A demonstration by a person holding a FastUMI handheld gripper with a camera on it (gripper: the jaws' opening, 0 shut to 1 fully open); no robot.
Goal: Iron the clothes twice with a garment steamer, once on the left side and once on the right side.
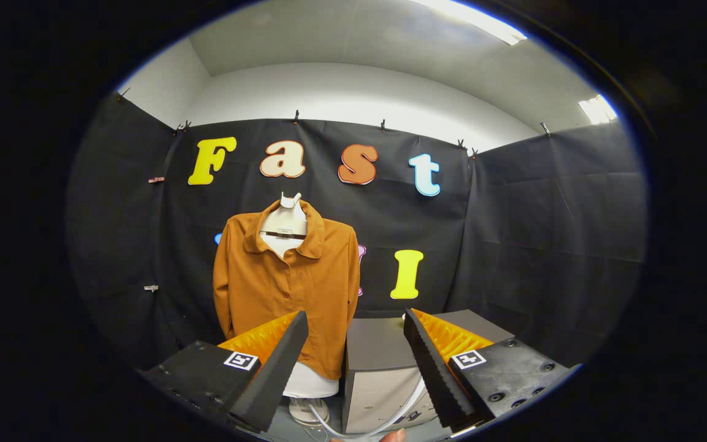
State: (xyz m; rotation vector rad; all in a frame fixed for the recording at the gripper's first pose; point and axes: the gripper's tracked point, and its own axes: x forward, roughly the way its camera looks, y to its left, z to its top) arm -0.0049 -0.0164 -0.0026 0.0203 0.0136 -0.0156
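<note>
— Rust-orange, that shirt on the white mannequin torso, is it not? Where is it hanging, taking the grey cabinet as the mark?

— It is hanging just to the left of the cabinet, its hem reaching below the cabinet's top. The mannequin's base is standing just beside the cabinet's lower left corner.

— And the tongs?

— They are standing wide open, holding nothing. The black saw-toothed fingers are spreading apart in front of the cabinet: one is crossing the shirt's lower hem, the other is lying over the cabinet's right part. Orange backing is showing behind each pad.

— Is anything lying in or on the cabinet?

— Its top is looking bare where it shows. A small white thing is peeking out at the far edge, behind the right finger; I cannot tell what it is. A white hose is curving down across the cabinet's front, low between the fingers. Whether it belongs to the steamer I cannot tell.

— And nearer still?

— A fingertip is showing below the hose.
</note>
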